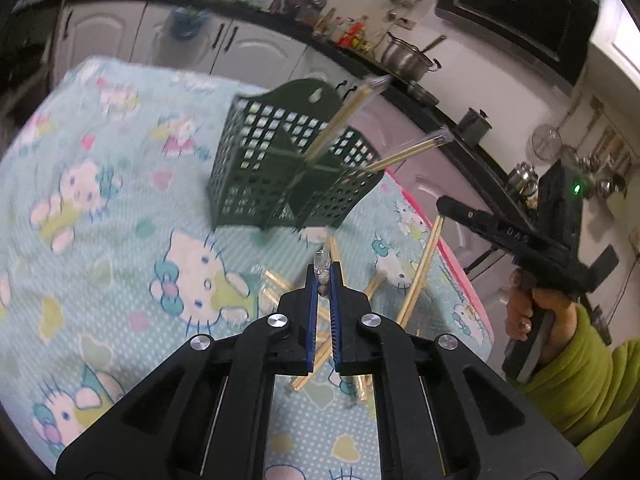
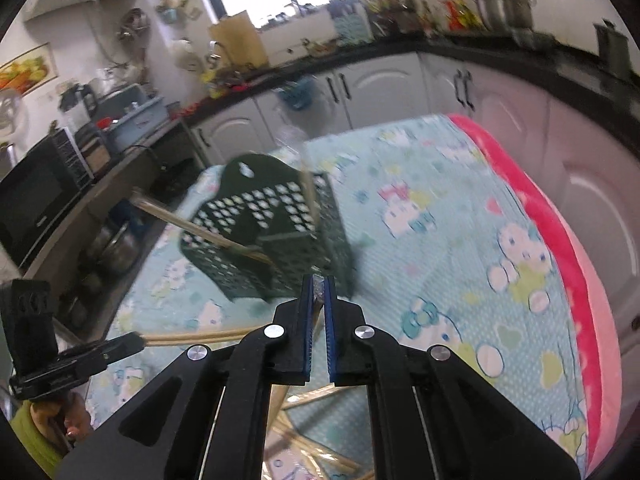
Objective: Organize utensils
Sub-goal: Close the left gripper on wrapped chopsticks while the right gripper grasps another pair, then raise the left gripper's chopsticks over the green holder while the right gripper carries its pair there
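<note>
Green holder (image 1: 292, 168) already has two chopstick packs; both claws, left claw (image 1: 324, 280) and right claw (image 2: 319, 292), pinch wrapped chopsticks (image 1: 420, 276), likely lifting toward it.

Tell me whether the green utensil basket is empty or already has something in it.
Not empty. The green basket stands upright on the patterned cloth, with two wrapped chopstick pairs leaning out of its top. More chopsticks lie loose on the cloth.

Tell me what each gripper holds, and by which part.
Each holds a wrapped pair of chopsticks by its plastic-covered end: the left gripper one pair, the right gripper another.
</note>
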The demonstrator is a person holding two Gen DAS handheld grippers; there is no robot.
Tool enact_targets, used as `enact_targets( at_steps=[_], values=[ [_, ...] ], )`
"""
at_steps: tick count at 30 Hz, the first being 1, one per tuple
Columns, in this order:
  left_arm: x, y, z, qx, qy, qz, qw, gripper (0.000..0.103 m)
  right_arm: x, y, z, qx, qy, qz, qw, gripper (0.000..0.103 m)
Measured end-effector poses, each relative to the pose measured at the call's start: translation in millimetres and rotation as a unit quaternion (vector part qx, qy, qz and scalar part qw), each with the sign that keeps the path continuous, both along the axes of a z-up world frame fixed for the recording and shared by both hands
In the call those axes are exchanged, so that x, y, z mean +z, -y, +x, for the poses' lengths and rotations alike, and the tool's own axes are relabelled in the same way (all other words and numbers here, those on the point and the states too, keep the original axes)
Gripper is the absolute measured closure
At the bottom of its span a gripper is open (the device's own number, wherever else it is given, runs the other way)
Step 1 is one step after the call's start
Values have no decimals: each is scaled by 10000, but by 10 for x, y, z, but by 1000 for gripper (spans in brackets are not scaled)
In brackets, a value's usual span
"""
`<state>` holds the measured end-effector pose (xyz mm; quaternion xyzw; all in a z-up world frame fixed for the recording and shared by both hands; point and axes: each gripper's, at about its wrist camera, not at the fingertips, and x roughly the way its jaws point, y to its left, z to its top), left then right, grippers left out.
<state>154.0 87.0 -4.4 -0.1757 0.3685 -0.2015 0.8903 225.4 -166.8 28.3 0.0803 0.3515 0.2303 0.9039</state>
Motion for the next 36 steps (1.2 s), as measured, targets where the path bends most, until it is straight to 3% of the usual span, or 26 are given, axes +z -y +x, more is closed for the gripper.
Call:
enact_targets(
  at_steps=[15,22,29,36],
  values=[
    [593,104,-114,-167,617,207,9977,100,602,-150,-132,420,742,127,9963,98],
    [1011,42,-131,-217,869,544,9945,100,918,-177,-122,472,1163,185,9919,99],
    [1494,-16,-103,-151,1352,1067,9849,100,1235,-134,-15,359,1555,410,9863,99],
    [1674,-93,48,-85,1455,1393,9795,100,1560,-130,99,272,1986,502,9784,99]
  ],
)
